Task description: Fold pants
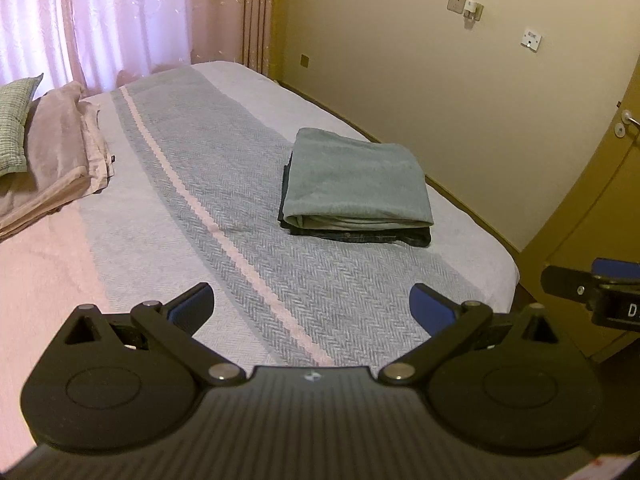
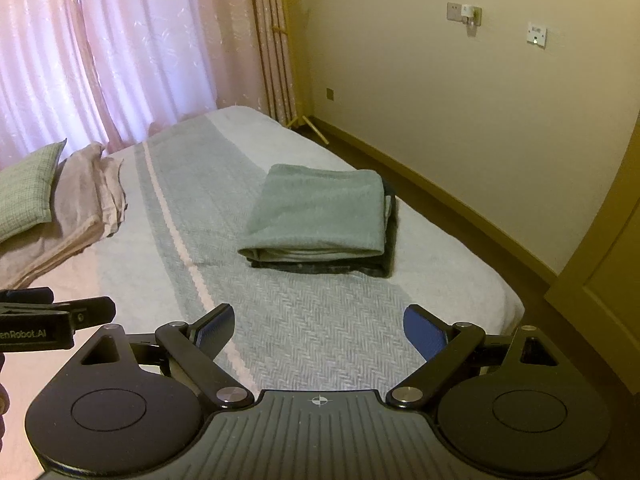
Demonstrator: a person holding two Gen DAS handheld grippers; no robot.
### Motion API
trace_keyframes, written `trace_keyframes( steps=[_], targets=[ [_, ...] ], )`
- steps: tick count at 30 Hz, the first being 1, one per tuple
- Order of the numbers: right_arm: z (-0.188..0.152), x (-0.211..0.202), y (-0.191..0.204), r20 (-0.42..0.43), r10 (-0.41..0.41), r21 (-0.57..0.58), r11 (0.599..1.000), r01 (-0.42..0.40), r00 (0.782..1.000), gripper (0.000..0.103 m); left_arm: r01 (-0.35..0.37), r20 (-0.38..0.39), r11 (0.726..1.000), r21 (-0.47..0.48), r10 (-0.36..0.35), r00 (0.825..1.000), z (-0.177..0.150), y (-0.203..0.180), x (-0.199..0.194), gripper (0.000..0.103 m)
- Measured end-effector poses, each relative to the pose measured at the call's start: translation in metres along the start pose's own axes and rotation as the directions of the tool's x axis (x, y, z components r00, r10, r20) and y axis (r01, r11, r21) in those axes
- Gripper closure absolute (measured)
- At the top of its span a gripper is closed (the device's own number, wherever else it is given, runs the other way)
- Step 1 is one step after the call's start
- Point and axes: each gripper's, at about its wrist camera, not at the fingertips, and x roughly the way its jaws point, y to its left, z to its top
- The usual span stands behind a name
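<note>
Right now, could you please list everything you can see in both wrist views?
folded grey-green pants: one, on top of the stack on the bed's right side.
dark folded garment: one, under them.
bed cover: one, grey herringbone with a pink stripe.
pink folded linens: one pile, far left.
green pillow: one, far left.
pink curtains: behind the bed.
wall sockets: right wall.
door handle: far right.
left gripper: open, empty.
right gripper: open, empty.
</note>
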Motion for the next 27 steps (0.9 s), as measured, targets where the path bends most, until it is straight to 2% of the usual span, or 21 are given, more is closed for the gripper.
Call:
trace_keyframes(
  steps=[27],
  targets=[
    [-0.0001,0.0040,-0.0006,-0.004,0.008,0.004,1.000,-0.008,1.000,0.014,0.001,-0.007,1.000,-0.009,-0.001,1.000,0.0033,0.0014,0.0046,0.001]
  ],
)
